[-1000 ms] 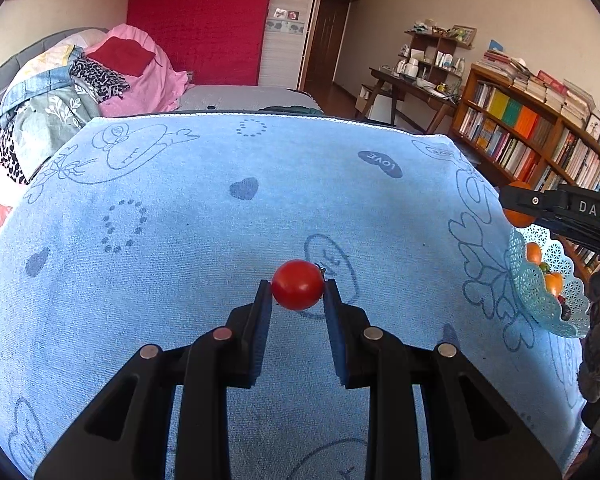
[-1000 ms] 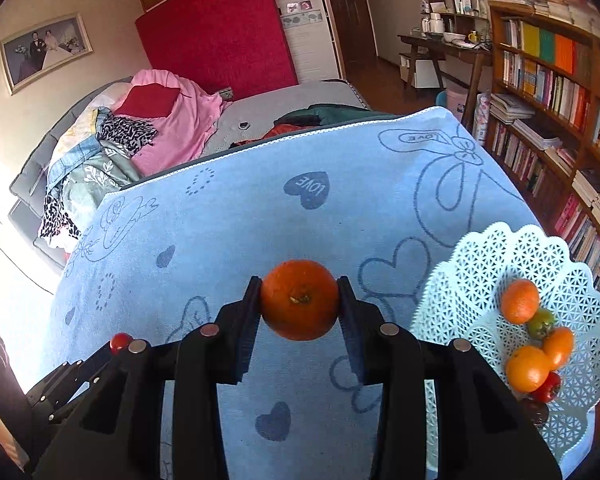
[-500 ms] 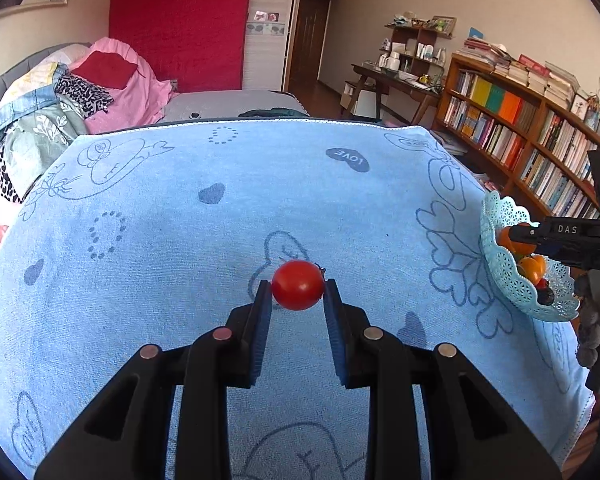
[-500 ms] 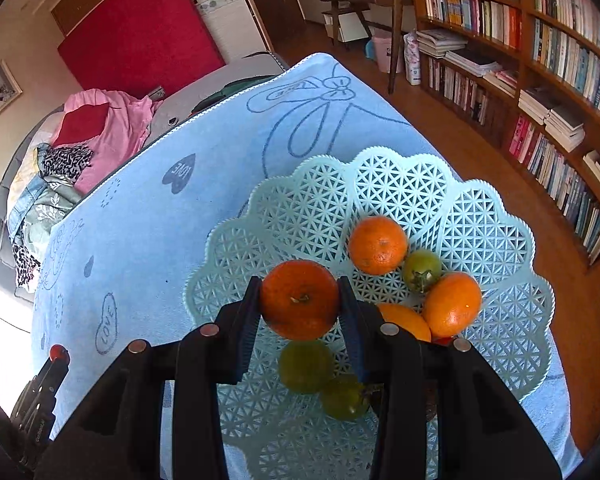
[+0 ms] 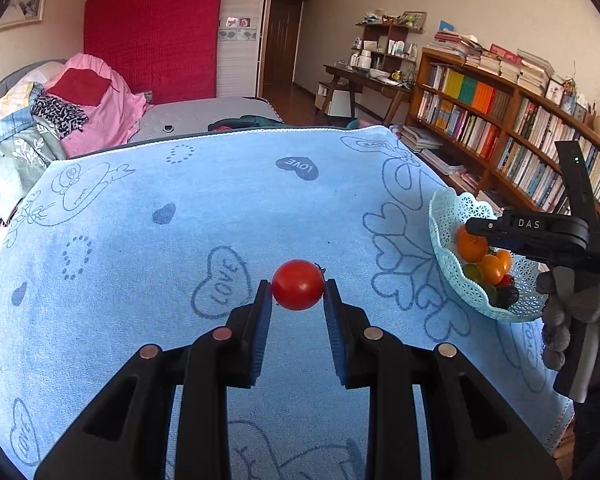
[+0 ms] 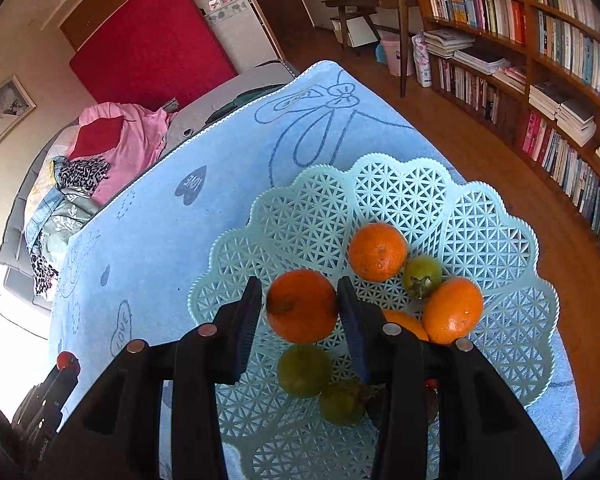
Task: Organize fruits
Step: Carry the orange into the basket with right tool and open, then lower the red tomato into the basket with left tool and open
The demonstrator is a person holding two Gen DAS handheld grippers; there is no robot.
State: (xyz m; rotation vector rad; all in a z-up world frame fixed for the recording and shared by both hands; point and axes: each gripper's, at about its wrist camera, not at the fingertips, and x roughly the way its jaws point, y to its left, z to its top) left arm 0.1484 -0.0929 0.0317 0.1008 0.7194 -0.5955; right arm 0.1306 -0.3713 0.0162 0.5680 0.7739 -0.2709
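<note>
right jaws opening, orange (image 6: 302, 306) over basket (image 6: 396, 184)

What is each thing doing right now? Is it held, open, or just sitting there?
Left gripper: shut on the tomato.
Tomato: held above the blue cloth.
Right gripper: opening, over the basket.
Orange: between its fingers, a gap on the left.
Basket: on the cloth, holding oranges and green fruits.

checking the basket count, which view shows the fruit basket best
The right wrist view: it looks down into the fruit basket, showing its whole lattice bowl and fruit. The left wrist view shows the basket only side-on at the right edge, partly behind the right gripper.
</note>
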